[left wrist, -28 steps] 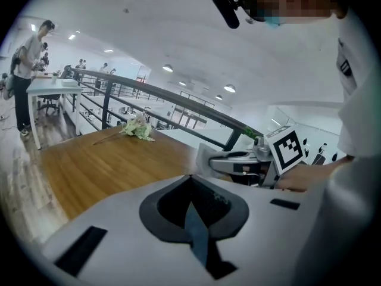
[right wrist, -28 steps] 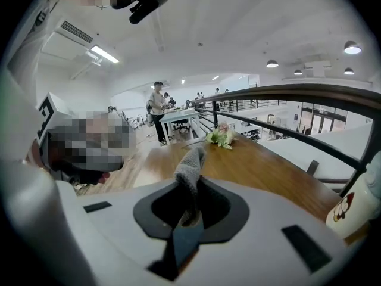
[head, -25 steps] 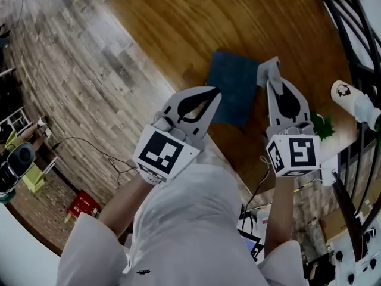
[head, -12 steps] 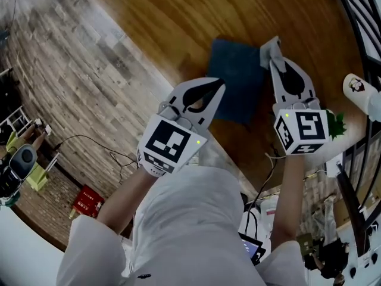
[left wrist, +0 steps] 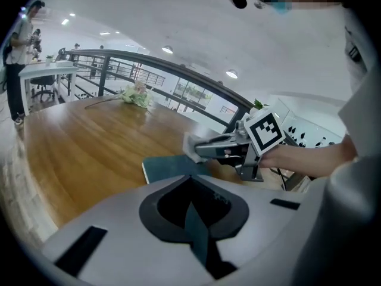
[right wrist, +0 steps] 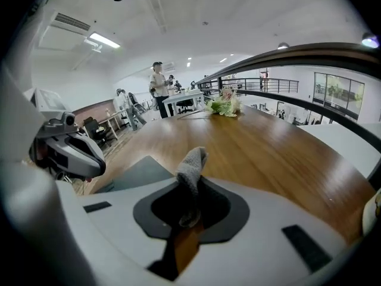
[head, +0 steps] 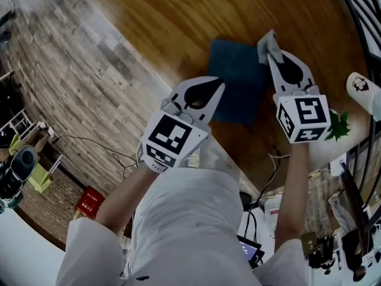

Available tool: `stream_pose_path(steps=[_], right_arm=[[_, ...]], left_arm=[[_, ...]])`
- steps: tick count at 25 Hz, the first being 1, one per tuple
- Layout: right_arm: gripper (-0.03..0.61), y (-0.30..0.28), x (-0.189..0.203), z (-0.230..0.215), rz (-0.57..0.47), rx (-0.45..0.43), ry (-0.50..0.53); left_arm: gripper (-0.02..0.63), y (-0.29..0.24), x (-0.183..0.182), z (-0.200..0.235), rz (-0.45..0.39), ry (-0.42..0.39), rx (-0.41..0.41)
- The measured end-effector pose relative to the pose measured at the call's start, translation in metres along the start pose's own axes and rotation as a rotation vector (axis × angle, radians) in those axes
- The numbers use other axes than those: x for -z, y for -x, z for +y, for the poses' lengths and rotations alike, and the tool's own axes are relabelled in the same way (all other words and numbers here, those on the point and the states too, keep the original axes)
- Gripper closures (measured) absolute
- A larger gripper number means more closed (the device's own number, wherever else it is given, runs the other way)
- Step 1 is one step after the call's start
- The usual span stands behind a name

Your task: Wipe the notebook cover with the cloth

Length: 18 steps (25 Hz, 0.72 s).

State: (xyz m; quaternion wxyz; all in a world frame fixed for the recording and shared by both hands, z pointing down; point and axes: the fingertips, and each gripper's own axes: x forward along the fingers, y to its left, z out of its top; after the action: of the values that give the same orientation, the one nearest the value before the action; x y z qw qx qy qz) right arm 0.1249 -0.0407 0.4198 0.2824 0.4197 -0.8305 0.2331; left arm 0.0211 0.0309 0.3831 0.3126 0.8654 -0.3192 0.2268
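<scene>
A dark blue notebook [head: 237, 79] lies flat on the wooden table [head: 172, 16]. My right gripper [head: 271, 47] is shut on a small grey cloth [head: 266, 42], which sticks out past its tips at the notebook's far right corner. The right gripper view shows the cloth [right wrist: 191, 162] pinched in the jaws, with the notebook [right wrist: 132, 173] low on the left. I cannot tell whether the cloth touches the cover. My left gripper [head: 217, 85] is shut and holds nothing, its tip at the notebook's near left edge. The left gripper view shows the notebook [left wrist: 168, 168] and the cloth [left wrist: 191, 146].
A white bottle-shaped object [head: 364, 93] and a green leafy sprig [head: 337, 126] sit at the table's right. A bunch of flowers [right wrist: 224, 105] lies far across the table, by a dark railing [right wrist: 286, 57]. The table's curved edge drops to plank floor [head: 65, 70] on the left.
The right gripper has carried the cloth farther away along the notebook's right edge to its far corner. The left gripper has hardly shifted.
</scene>
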Motion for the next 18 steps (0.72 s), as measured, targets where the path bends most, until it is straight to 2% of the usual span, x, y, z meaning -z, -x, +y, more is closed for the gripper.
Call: stream_pose_path(steps=[6,13,18], right_arm=[[0.532,-0.002,0.001,-0.001,0.011,0.017,0.032],[0.533,-0.001,0.003,0.009,0.034,0.042,0.172],[0.535,0.001,0.008,0.018,0.05,-0.003,0.161]], left_arm=[[0.595,-0.011,0.014,0.006,0.032,-0.002,0.004],[0.595,-0.016,0.033,0.007,0.091,-0.02,0.009],[0.595,-0.016,0.035,0.009,0.097,-0.017,0.009]])
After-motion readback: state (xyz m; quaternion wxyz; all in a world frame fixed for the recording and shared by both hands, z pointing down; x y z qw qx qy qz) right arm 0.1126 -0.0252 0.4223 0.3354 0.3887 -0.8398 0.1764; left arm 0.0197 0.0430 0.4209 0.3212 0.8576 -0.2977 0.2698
